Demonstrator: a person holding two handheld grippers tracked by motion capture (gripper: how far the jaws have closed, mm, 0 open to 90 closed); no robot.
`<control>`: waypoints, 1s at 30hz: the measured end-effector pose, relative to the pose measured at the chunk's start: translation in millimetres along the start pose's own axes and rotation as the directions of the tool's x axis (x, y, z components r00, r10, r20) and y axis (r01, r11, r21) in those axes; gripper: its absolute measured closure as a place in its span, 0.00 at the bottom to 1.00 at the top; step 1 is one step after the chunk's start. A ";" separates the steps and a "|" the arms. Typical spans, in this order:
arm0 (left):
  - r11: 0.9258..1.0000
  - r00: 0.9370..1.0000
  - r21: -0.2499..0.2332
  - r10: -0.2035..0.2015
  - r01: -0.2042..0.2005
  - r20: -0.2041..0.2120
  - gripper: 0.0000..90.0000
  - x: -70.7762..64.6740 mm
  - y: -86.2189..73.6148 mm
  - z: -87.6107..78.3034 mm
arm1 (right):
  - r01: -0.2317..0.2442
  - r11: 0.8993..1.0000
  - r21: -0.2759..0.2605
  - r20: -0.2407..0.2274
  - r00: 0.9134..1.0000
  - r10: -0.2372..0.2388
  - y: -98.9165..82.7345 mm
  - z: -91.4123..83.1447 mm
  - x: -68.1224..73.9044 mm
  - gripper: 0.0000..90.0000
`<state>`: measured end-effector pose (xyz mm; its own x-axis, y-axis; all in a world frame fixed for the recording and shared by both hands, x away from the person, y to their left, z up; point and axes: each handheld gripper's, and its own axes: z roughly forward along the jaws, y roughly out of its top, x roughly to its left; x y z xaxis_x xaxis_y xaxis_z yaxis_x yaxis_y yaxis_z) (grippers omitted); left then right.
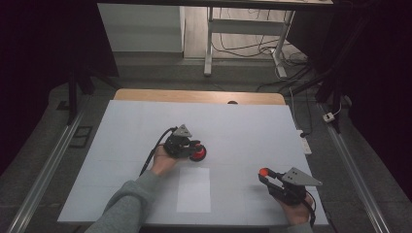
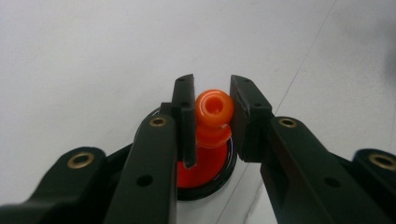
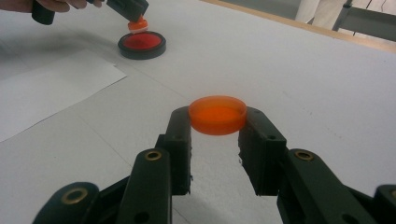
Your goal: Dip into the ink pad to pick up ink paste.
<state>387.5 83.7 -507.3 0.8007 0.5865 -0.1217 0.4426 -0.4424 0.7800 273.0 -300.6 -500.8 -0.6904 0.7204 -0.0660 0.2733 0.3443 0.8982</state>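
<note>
- The left gripper (image 2: pixel 208 109) had its fingers (image 2: pixel 184 116) clenched on the knob of a small orange stamp (image 2: pixel 214 108), one pad pressing each side of the rounded handle.
- The stamp looked like light, hard, glossy plastic, so likely slippery; the narrow waist under the knob seemed the safest place to hold, where the pads could not slide off upward.
- Its lower end stood on or just over the red ink pad (image 3: pixel 142 41), a shallow black-rimmed dish on the white surface (image 1: pixel 243 131); whether it touched the ink could not be told.
- The right gripper (image 3: pixel 218 116) had its fingers (image 3: pixel 180 135) clamped across the rim of a round orange lid (image 3: pixel 217 114), held level above the surface and well apart from the pad.
- The lid appeared thin, stiff and light; a hard squeeze across the rim might flex it or pop it loose.
- A sheet of white paper (image 1: pixel 194 189) lay flat near the person's edge, between the two hands; it would probably shift easily under a stamp.
</note>
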 end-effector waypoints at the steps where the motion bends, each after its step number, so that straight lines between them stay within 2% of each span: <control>1: 1.000 1.000 0.001 0.000 0.000 0.000 0.80 0.4 -0.4 0.3 | 0.000 1.000 0.000 0.000 1.000 0.000 0.0 0.0 0.0 0.72; 13: 1.000 1.000 0.005 -0.010 0.010 -0.010 0.80 2.7 -3.3 2.0 | 0.000 1.000 0.003 -0.003 1.000 0.000 0.0 0.2 0.4 0.72; 24: 1.000 0.999 0.031 0.004 -0.003 -0.033 0.80 3.3 -9.1 10.3 | 0.002 1.000 0.003 -0.002 1.000 -0.002 -0.2 -0.2 0.2 0.72; 30: 0.997 0.996 0.054 0.054 -0.050 -0.070 0.81 -2.8 -7.7 12.3 | 0.001 1.000 0.004 -0.002 1.000 -0.001 -0.3 -0.1 0.4 0.72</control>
<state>386.9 77.1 -520.5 0.7933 0.6078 -0.0360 0.4230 -0.5075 0.7507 272.6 -300.4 -501.0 -0.6921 0.7188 -0.0664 0.2749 0.3475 0.8965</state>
